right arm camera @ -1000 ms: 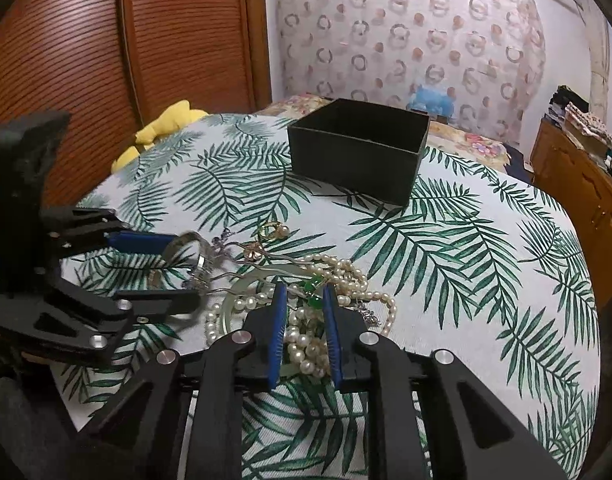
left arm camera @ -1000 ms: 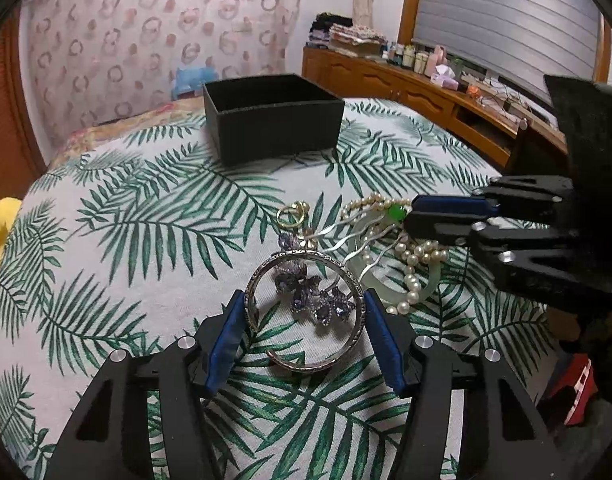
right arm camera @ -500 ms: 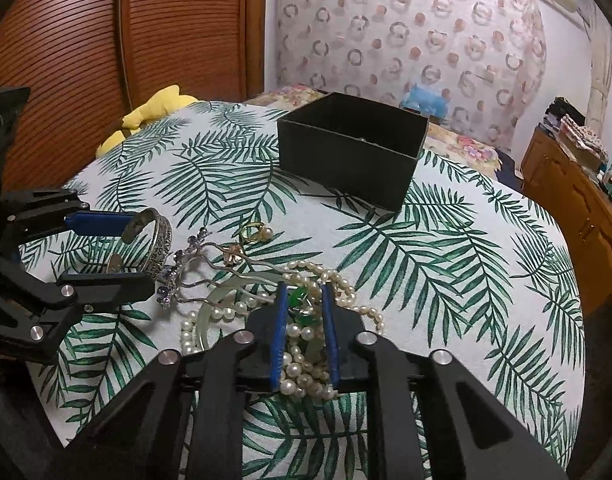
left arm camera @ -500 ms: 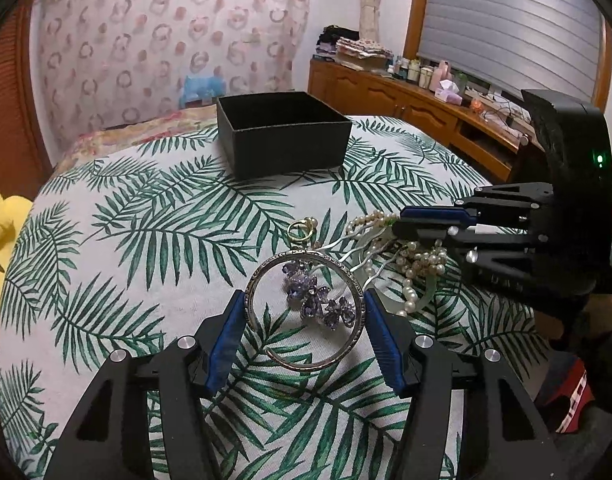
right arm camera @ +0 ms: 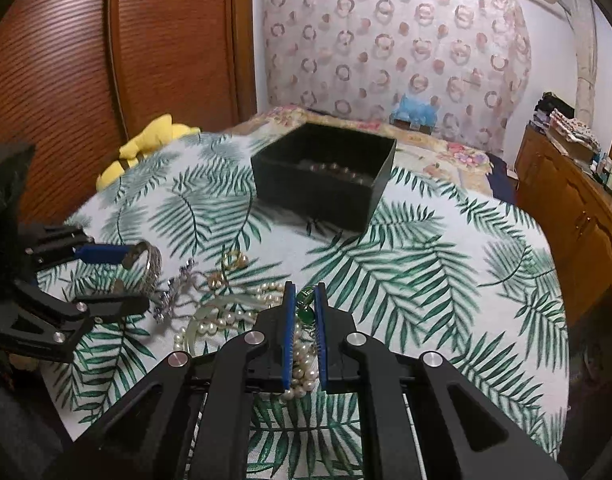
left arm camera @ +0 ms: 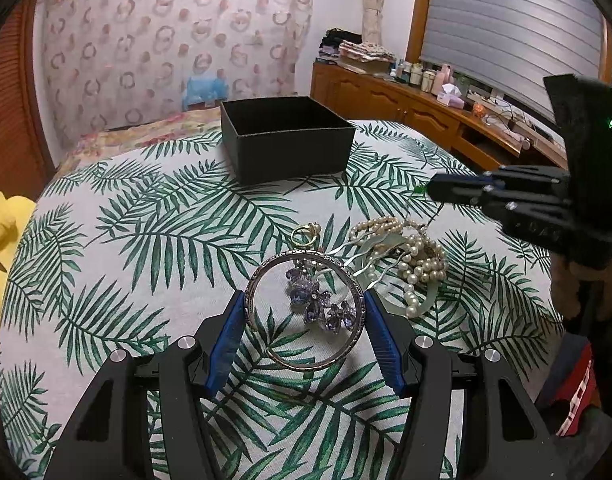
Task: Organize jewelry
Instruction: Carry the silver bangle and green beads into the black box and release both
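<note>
The left hand-held gripper [left arm camera: 304, 322] clamps a silver bangle [left arm camera: 304, 312] across its width, its two blue pads pressed to opposite sides of the ring. Seen through the ring, a purple-stoned hair comb [left arm camera: 320, 304] lies on the worktop [left arm camera: 146, 264] with its prongs running toward a heap of pearl strands [left arm camera: 414, 256]. A small gold ring [left arm camera: 305, 235] lies just beyond the bangle.

The right hand-held gripper [right arm camera: 305, 334] is closed to a narrow gap on a green pendant [right arm camera: 306, 312], which sits between the blue pads near their tips. Pearls [right arm camera: 302, 376] hang or lie under the same fingers; whether they are pinched too cannot be told. In the left view this gripper [left arm camera: 438, 190] is held above the heap, a speck of green at its tip.

The black box [right arm camera: 326, 174] stands open at the far side of the palm-leaf cloth, well apart from both grippers, with a row of beads visible inside it. Between box and jewelry lies only bare cloth. A yellow plush toy [right arm camera: 146, 146] sits at the worktop's left edge, and a wooden sideboard [right arm camera: 578, 216] runs along the right.
</note>
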{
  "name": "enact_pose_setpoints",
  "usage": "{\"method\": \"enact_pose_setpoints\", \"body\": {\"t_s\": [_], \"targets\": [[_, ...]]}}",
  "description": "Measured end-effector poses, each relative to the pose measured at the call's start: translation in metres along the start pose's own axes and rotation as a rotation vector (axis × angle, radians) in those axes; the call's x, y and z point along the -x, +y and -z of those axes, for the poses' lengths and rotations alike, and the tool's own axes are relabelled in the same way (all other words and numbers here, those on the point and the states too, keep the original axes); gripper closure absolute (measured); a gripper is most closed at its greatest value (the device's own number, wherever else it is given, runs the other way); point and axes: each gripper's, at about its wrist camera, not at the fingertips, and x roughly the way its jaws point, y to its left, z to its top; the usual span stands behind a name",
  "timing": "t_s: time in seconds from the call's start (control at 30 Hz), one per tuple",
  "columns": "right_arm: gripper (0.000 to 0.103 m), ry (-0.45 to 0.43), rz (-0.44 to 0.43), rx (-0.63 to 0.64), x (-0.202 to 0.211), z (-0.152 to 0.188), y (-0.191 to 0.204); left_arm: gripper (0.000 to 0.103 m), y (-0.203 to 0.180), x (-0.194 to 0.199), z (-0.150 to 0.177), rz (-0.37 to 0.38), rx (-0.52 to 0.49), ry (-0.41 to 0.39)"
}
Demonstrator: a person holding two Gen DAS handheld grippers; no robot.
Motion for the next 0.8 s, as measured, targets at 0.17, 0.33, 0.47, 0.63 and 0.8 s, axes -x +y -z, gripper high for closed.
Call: {"method": "enact_pose_setpoints", "body": {"t_s": [0.17, 0.33, 0.47, 0.63, 0.8], "targets": [[0.092, -0.041, 0.000, -0.002, 0.016, -0.011, -0.005, 0.047, 0.000, 0.003, -0.004, -0.003, -0.003, -0.010], [0.092, -0.056, -0.002, 0.004, 0.022, -0.018, -0.008, 0.047, 0.000, 0.005, -0.011, -0.007, -0.008, -0.024], [0.092, -0.067, -0.002, 0.012, 0.024, -0.025, -0.011, 0.047, 0.003, 0.004, -0.017, -0.010, -0.010, -0.032], [0.092, -0.081, 0.001, 0.045, 0.024, -0.041, -0.011, 0.047, 0.005, 0.000, -0.031, -0.013, -0.023, -0.040], [0.092, -0.105, -0.003, 0.067, 0.022, -0.060, -0.013, 0.047, 0.009, -0.006, -0.050, -0.020, -0.037, -0.052]]}}
